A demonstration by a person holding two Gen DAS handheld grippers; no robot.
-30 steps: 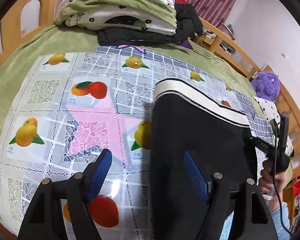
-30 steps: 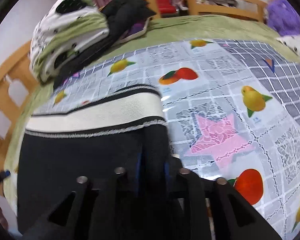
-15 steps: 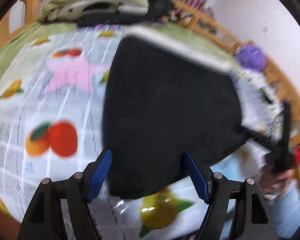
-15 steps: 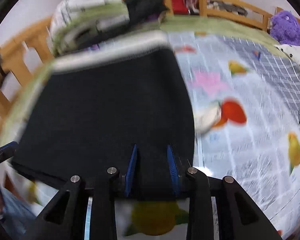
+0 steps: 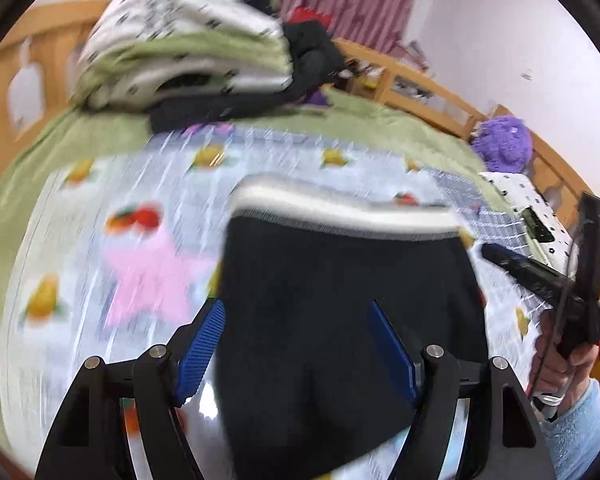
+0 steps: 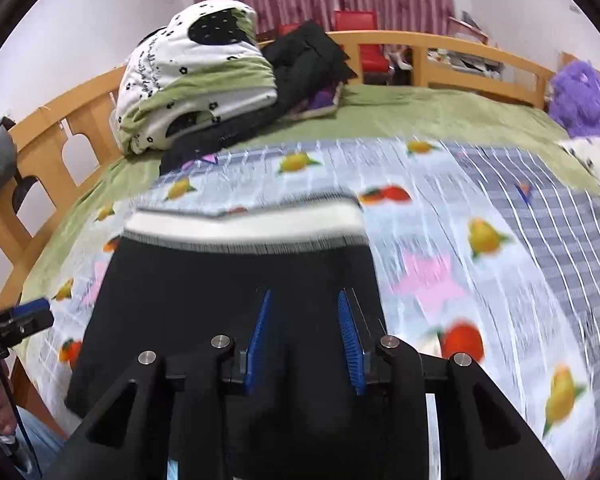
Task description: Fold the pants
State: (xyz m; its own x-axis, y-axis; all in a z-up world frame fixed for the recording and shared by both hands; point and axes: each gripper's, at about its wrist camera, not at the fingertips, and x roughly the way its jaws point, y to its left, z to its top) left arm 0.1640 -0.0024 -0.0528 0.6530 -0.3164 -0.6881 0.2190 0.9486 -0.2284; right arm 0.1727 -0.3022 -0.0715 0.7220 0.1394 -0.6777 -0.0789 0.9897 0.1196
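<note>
The pants (image 5: 340,320) lie folded on the fruit-print cloth (image 5: 80,240) directly ahead of both grippers, black fabric nearest the fingers and the white waistband (image 5: 340,208) at the far edge; the left gripper (image 5: 296,344) stands wide open above the near part of the pants, its left blue pad over the fabric's left edge and its right pad over the black fabric, neither pressing on it; the right gripper (image 6: 304,340) stands at a narrow gap over the near right part of the pants, its jaws have just been opening, and black fabric shows between the pads, but whether they still press on it cannot be told; in the left wrist view the right gripper appears to the right of the pants, held in a hand (image 5: 556,364) with a light blue sleeve; beyond the waistband, at the far end of the green bedspread (image 6: 420,116), a folded quilt (image 6: 196,80) rests on dark clothing (image 6: 308,60); a purple plush toy (image 6: 580,96) sits far ahead to the right, beside the wooden bed rail (image 6: 440,48); no container is in view.
</note>
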